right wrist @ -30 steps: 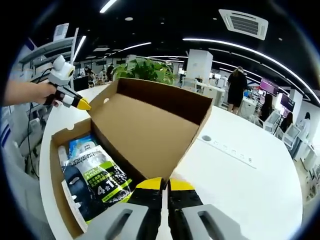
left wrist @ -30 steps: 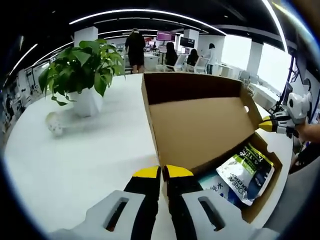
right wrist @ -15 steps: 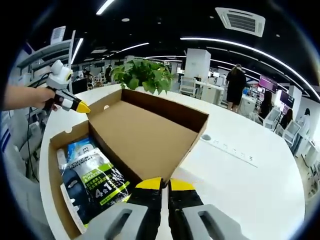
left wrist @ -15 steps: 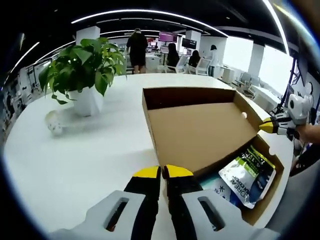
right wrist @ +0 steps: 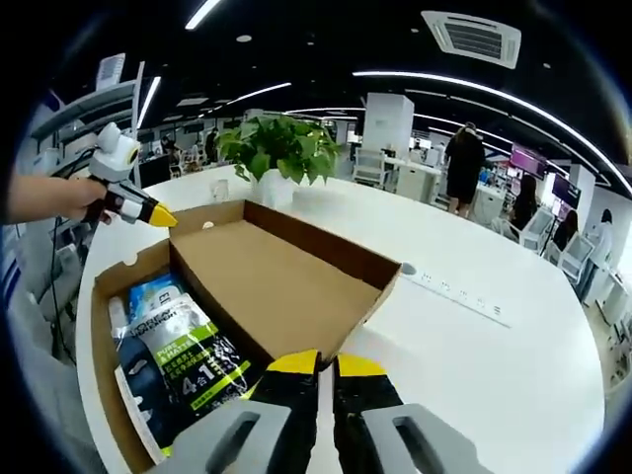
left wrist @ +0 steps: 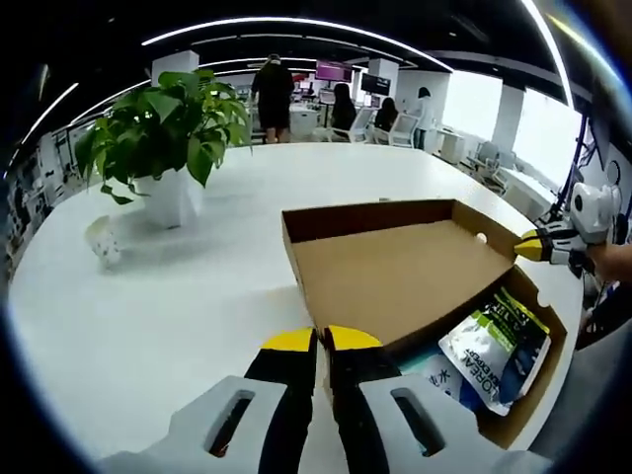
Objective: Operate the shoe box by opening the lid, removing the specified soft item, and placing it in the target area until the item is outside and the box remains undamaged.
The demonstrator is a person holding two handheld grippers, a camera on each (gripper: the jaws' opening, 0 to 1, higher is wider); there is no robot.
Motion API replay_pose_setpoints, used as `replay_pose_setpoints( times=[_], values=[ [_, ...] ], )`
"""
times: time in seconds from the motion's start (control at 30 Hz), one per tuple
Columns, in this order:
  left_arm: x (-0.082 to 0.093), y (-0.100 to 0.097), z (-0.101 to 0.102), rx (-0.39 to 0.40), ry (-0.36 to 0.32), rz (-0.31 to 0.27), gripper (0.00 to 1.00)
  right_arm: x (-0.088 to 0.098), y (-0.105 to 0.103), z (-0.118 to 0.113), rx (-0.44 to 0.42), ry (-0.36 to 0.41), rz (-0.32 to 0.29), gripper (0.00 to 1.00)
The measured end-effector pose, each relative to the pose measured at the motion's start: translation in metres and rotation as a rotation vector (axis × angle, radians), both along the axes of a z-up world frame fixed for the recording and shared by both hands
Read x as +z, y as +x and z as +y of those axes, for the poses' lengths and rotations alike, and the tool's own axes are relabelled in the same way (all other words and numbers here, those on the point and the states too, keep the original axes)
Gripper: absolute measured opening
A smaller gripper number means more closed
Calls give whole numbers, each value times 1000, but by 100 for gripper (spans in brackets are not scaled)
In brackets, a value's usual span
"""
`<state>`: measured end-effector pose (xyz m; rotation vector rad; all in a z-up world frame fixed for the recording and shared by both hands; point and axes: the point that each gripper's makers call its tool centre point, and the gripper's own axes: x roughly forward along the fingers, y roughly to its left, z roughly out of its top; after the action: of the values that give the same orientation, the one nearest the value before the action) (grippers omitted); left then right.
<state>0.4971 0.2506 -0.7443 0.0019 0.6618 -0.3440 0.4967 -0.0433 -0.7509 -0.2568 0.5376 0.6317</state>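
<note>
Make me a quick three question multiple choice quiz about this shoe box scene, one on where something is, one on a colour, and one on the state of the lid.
1. Where does the potted plant stand?
A. On the white table, beyond the box
B. Inside the box
C. On the floor

2. What colour are the tips of the left gripper?
A. Red
B. Yellow
C. Blue

3. How is the lid of the shoe box?
A. Shut flat on the box
B. Torn off and lying on the floor
C. Folded open, with packets showing inside

Answers: 1 A, the pot sits on the tabletop past the box. 2 B, both tips are yellow. 3 C, the lid lies back and the box's inside is exposed.
</note>
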Motion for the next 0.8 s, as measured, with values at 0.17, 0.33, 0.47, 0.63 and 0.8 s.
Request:
replay_pose_setpoints(
  times=[0.17, 0.33, 0.47, 0.63, 0.8],
  values=[
    [-3, 1, 0, -1, 1, 5, 2, -1, 1, 1, 1, -6, 6, 0],
    [-4, 1, 0, 3, 1, 9, 2, -3, 3, 1, 4, -12, 10, 0],
    [-4, 0, -1, 3, -1, 14, 2, -4, 4, 1, 7, -14, 11, 0],
    [-5, 0, 1, 2, 0, 17, 2, -5, 5, 2, 8, -14, 15, 0],
    [-7, 1, 3, 2, -1, 21, 2, -5, 6, 2, 2, -6, 21, 0]
  ],
)
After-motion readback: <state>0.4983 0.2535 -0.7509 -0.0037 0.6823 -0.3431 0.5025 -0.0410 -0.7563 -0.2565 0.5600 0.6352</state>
